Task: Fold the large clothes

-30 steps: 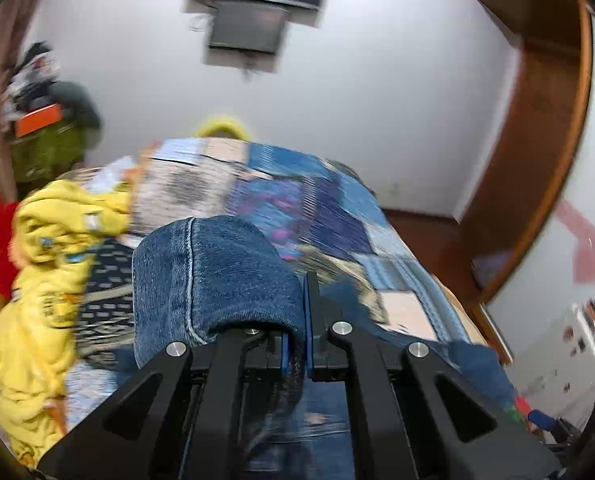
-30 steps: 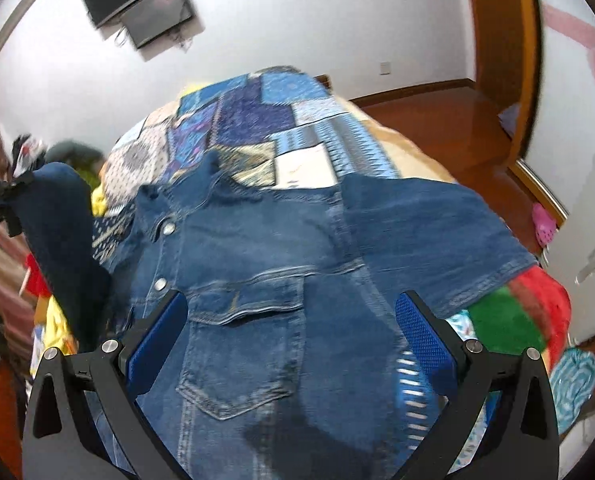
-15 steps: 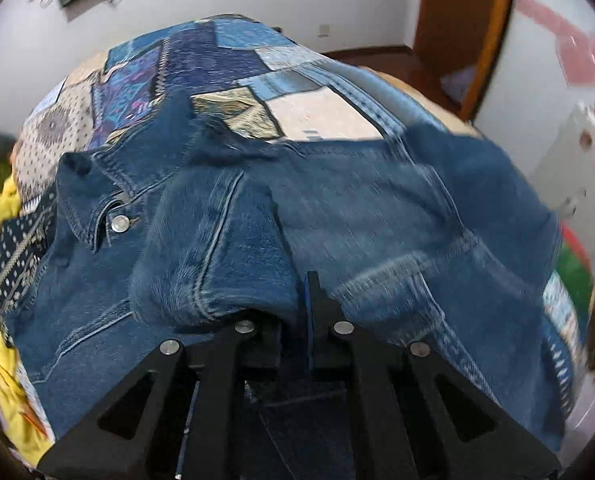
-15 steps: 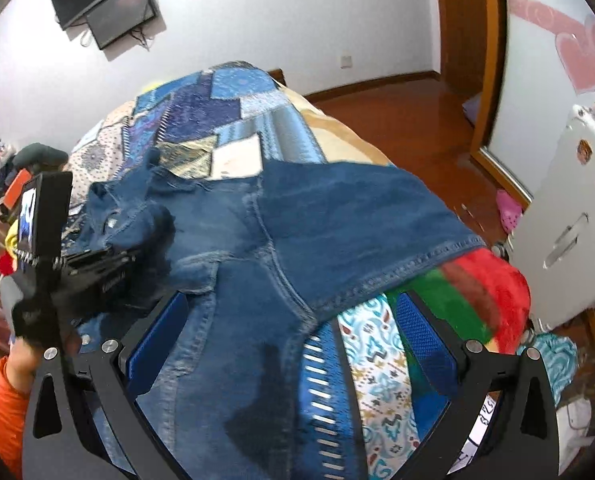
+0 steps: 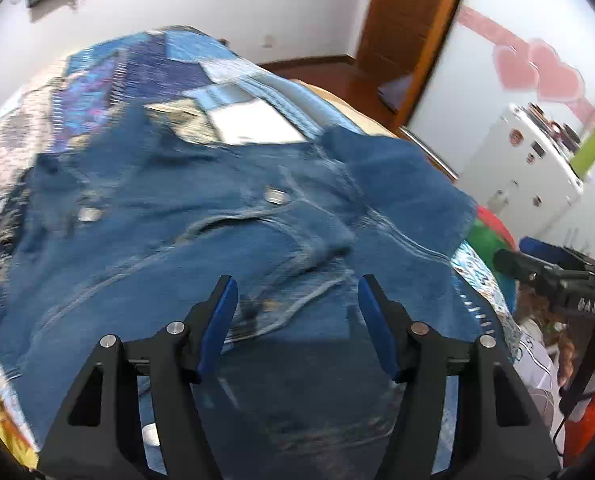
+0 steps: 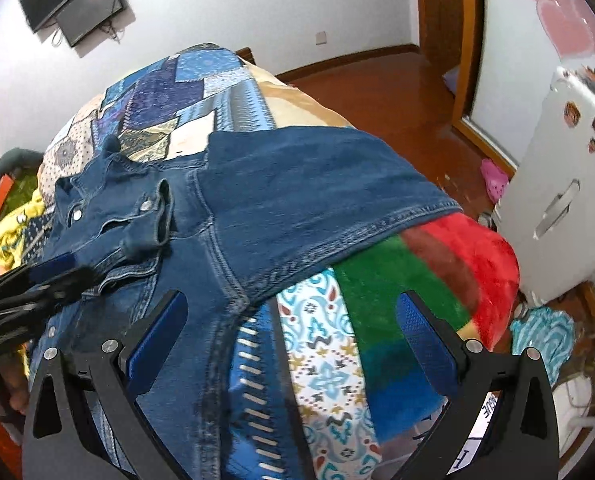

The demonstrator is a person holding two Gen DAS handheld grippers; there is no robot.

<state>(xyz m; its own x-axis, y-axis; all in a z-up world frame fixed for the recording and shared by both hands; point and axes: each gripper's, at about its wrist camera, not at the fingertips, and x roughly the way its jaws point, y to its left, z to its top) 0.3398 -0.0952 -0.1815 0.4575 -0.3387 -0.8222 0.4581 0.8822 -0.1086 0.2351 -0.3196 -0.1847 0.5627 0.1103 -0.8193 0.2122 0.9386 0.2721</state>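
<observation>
Denim jacket (image 5: 225,248) flat on bed; L tongs (image 5: 297,296) & R tongs (image 6: 291,320) both spread wide, holding nothing.

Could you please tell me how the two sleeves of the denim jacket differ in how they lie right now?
The left sleeve is folded in across the jacket's chest, cuff bunched beside the buttons; the right sleeve is spread flat, straight out sideways. The left sleeve rests on denim, while the right sleeve lies over the quilt and a red-green blanket. Neither is held; both are dark blue denim.
</observation>
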